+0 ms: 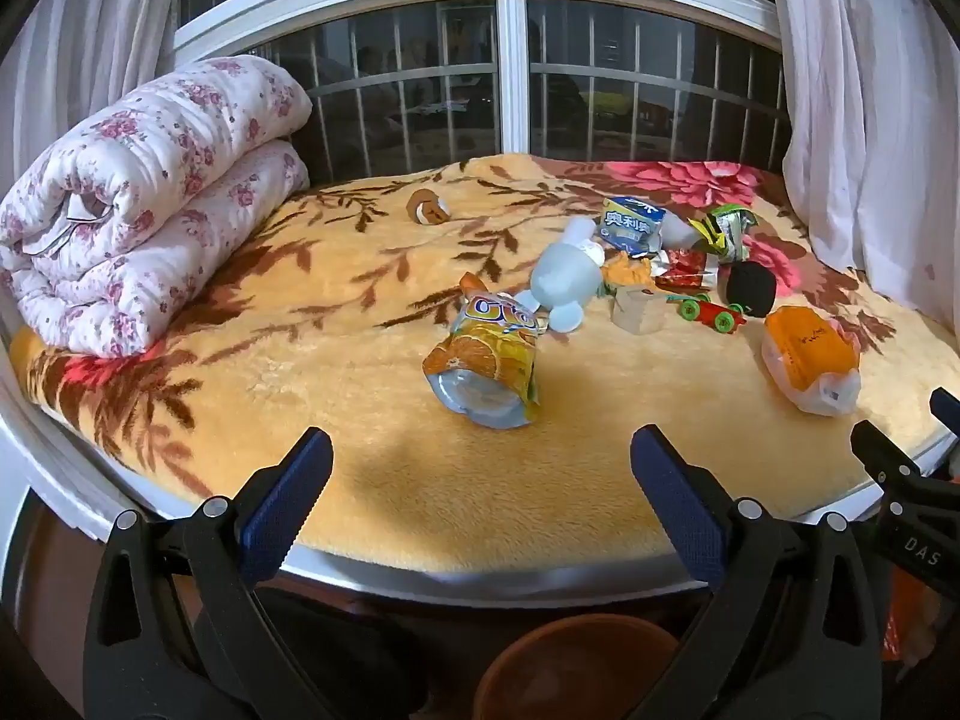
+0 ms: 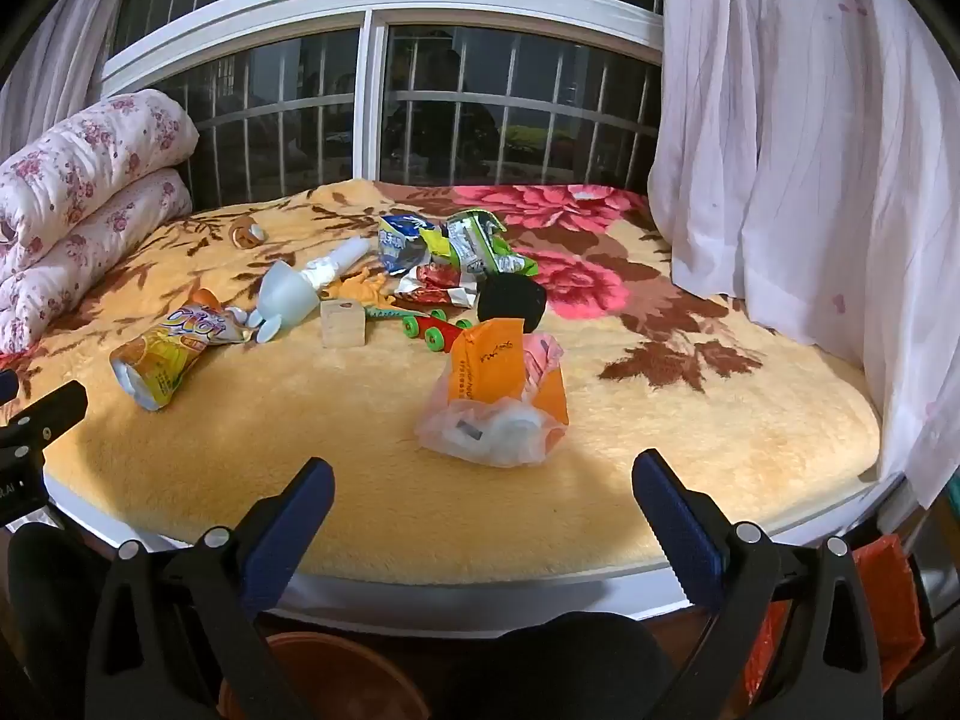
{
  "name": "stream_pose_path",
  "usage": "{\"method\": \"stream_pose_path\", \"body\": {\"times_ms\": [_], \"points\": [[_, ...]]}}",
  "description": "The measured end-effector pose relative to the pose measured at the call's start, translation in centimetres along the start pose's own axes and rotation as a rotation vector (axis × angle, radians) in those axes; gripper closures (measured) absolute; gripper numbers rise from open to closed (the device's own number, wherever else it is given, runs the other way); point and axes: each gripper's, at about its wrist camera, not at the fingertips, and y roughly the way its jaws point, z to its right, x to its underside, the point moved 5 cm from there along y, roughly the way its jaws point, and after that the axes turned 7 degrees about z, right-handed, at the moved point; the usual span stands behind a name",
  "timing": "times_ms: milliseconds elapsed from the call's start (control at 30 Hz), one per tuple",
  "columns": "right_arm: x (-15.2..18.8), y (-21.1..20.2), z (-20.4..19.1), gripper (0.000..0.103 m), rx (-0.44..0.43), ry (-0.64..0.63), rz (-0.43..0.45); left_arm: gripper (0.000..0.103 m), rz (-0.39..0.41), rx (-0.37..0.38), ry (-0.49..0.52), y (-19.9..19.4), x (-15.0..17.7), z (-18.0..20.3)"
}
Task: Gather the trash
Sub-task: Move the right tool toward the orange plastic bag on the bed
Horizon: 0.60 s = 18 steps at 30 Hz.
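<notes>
Trash lies on a yellow floral blanket (image 1: pixel 336 360) on a window bed. An orange juice pouch (image 1: pixel 483 360) (image 2: pixel 171 348) lies nearest my left gripper (image 1: pixel 480 462), which is open and empty at the bed's front edge. An orange and clear plastic bag (image 2: pixel 501 396) (image 1: pixel 810 360) lies just ahead of my right gripper (image 2: pixel 483 492), also open and empty. Further back lie a blue wrapper (image 1: pixel 633 228) (image 2: pixel 402 240), a green wrapper (image 1: pixel 723 234) (image 2: pixel 474 240) and a red wrapper (image 2: pixel 435 288).
Toys are mixed in: a pale blue plush (image 1: pixel 567 276), a wooden block (image 2: pixel 343 324), a red toy car (image 2: pixel 435 327), a black ball (image 2: pixel 511 300), a brown toy (image 1: pixel 427 207). A rolled floral quilt (image 1: pixel 132 204) lies at left. A brown bin (image 1: pixel 576 666) stands below the bed. Curtains (image 2: pixel 810 150) hang at right.
</notes>
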Motion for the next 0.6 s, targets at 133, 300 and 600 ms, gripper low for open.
{"method": "stream_pose_path", "body": {"times_ms": [133, 300, 600], "points": [[-0.05, -0.01, -0.04, 0.005, 0.002, -0.001, -0.003, 0.006, -0.005, 0.001, 0.004, -0.01, 0.02, 0.09], [-0.12, -0.04, -0.14, 0.005, 0.002, -0.005, -0.005, 0.006, -0.008, 0.006, 0.0, 0.03, 0.04, 0.07], [-0.24, -0.24, -0.11, 0.005, 0.001, -0.007, -0.005, 0.006, -0.008, 0.004, -0.001, 0.0, 0.04, 0.05]]}}
